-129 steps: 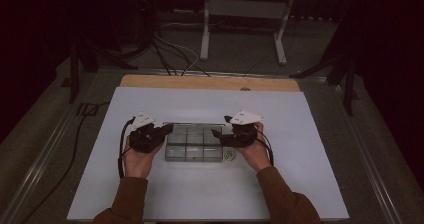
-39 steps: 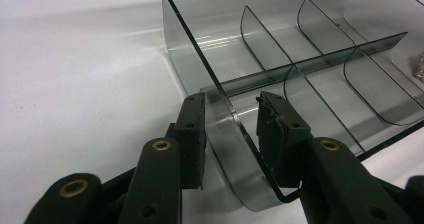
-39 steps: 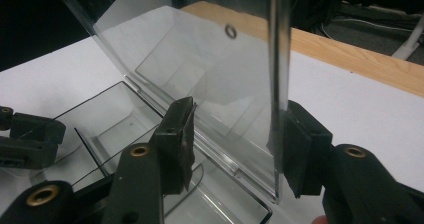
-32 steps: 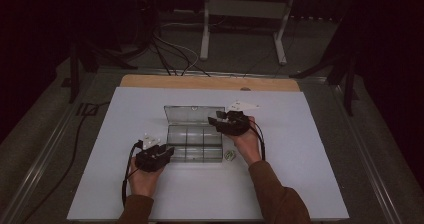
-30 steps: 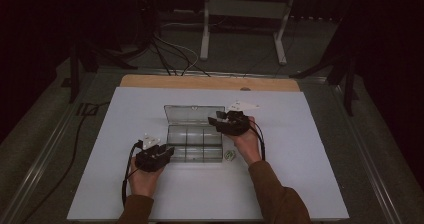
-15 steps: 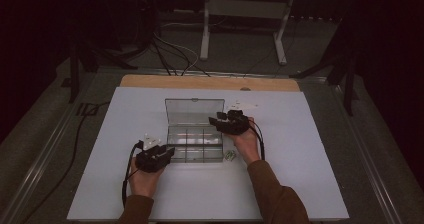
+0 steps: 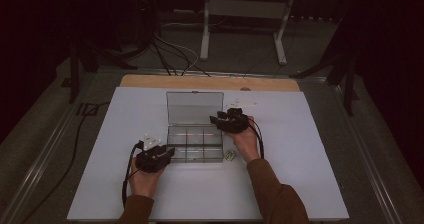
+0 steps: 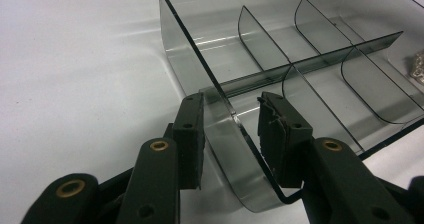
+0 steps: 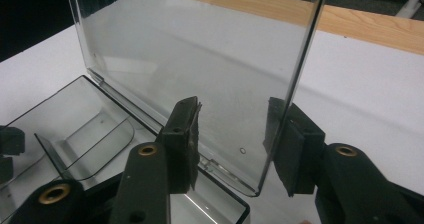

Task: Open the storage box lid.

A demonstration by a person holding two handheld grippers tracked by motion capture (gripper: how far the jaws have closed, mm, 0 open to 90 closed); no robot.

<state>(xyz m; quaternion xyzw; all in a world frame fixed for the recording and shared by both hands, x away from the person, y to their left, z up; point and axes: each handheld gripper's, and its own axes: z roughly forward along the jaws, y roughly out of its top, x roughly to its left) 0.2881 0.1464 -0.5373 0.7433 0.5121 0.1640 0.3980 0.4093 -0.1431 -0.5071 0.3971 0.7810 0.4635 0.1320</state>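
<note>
The clear plastic compartment box [image 7: 195,144] sits mid-counter, lid [image 7: 194,108] raised upright at its far edge. It looks light, stiff and slick, likely to skid, so thin walls and edges suit gripping best. The left gripper [image 8: 232,134] has its fingers narrowly straddling the near-left corner wall, pads not pressing. The right gripper [image 9: 235,139], fingers just closing, brackets the lid's free side edge without clamping

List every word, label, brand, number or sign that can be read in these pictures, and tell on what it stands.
None can be read.
The clear box and its lid: no label or print visible.
The table: plain white, no text.
The left gripper and the right gripper: black, no marking visible.
The small thing beside the box: too small to tell.
</note>
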